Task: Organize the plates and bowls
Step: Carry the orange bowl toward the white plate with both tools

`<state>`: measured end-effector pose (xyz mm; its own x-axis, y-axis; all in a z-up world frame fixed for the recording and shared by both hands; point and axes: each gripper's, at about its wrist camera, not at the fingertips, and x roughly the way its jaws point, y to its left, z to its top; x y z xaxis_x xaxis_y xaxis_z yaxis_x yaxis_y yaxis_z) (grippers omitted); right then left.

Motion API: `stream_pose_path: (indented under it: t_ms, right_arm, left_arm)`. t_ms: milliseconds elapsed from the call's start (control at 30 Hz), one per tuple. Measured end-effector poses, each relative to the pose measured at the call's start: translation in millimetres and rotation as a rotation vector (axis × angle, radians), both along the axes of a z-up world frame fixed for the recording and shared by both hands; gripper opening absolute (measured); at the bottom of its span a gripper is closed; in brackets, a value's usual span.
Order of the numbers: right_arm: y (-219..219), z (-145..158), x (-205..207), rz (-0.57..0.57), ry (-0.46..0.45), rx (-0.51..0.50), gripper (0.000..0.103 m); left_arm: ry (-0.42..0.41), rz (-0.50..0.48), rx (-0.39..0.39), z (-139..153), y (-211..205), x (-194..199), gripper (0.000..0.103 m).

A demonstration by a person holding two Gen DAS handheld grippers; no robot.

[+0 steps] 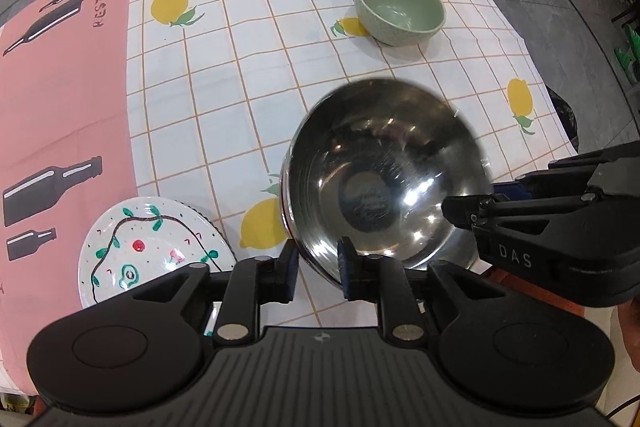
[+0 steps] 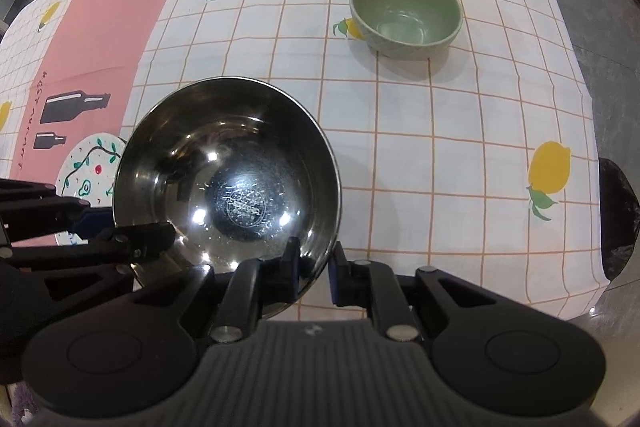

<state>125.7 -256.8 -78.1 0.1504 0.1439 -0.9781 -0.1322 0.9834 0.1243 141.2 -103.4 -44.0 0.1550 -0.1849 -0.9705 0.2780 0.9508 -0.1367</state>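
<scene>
A shiny steel bowl is held tilted above the table by both grippers; it also shows in the right wrist view. My left gripper is shut on its near rim. My right gripper is shut on the rim too, and its fingers reach in from the right in the left wrist view. A green ceramic bowl stands upright farther back on the cloth, also seen in the right wrist view. A white painted plate lies at the near left, partly hidden by the steel bowl in the right wrist view.
The table carries a white checked cloth with lemons and a pink panel with black bottles on the left. The cloth's right edge drops to a grey floor. Clutter lies beyond the far edge.
</scene>
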Motion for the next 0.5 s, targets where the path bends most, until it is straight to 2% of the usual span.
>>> stream_pose_path:
  t_ms: [100, 167, 333, 400, 500]
  right_arm:
    - [-0.9, 1.1, -0.4, -0.001, -0.009, 0.011, 0.016]
    - [-2.2, 2.7, -0.1, -0.005, -0.014, 0.017, 0.022]
    - [-3.4, 7.0, 1.2, -0.012, -0.031, 0.009, 0.023]
    - [-3.5, 8.5, 0.9, -0.015, -0.045, 0.003, 0.021]
    - [-3.8, 10.0, -0.1, -0.021, -0.061, 0.005, 0.011]
  left_arm:
    - [0.010, 0.010, -0.029, 1.8, 4.9, 1.7, 0.026]
    - [0.010, 0.018, -0.048, 3.9, 8.5, 2.4, 0.026]
    - [-0.038, 0.039, -0.084, 11.7, 15.4, 3.2, 0.026]
    - [-0.085, 0.037, -0.081, 16.1, 17.0, 2.6, 0.022]
    - [-0.116, 0.030, -0.074, 19.1, 18.0, 2.0, 0.014]
